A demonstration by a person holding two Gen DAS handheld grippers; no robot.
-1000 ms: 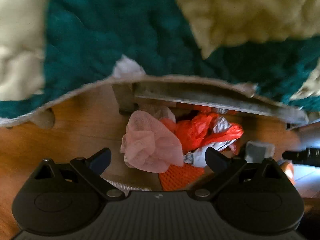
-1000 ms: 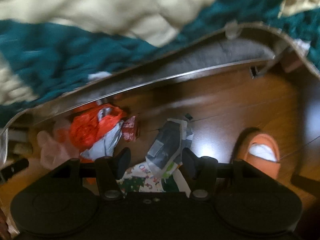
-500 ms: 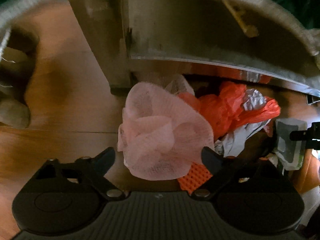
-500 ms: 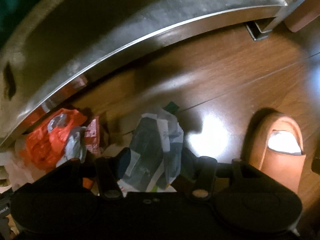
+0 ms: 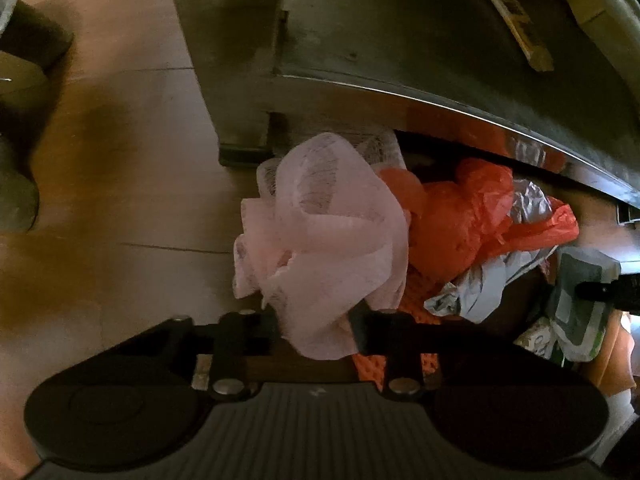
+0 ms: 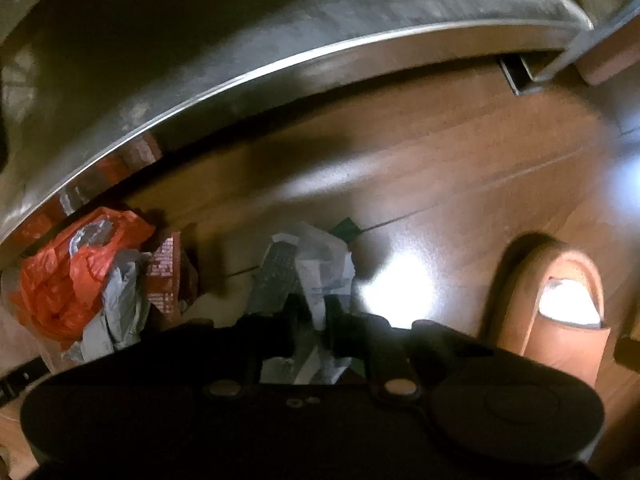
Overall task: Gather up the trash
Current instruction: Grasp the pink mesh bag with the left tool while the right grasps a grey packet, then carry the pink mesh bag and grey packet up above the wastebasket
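Observation:
A crumpled pink mesh net (image 5: pixel 320 232) lies on the wooden floor at the edge of a trash pile. My left gripper (image 5: pixel 316 320) points down at it, its jaws closing with the pads pressing the net's lower folds. In the right wrist view my right gripper (image 6: pixel 314 324) is shut on a crumpled grey-and-white wrapper (image 6: pixel 316 264), pinched thin between the fingers. That wrapper (image 5: pixel 580 300) also shows at the right of the left wrist view. An orange plastic bag (image 5: pixel 460 224) with grey plastic tucked in it lies between the two, also seen as the orange plastic bag (image 6: pixel 60 280).
A grey metal furniture frame (image 5: pixel 400 40) overhangs the pile, with the frame's edge (image 6: pixel 240 88) close above. A red printed wrapper (image 6: pixel 164 276) and an orange mesh (image 5: pixel 416 292) lie in the pile. An orange slipper (image 6: pixel 560 320) stands to the right. Bare wooden floor (image 5: pixel 120 200) lies left.
Both grippers dropped from the quilt's level to the floor. The left jaws closed onto the pink net; the right jaws closed onto the grey-and-white wrapper.

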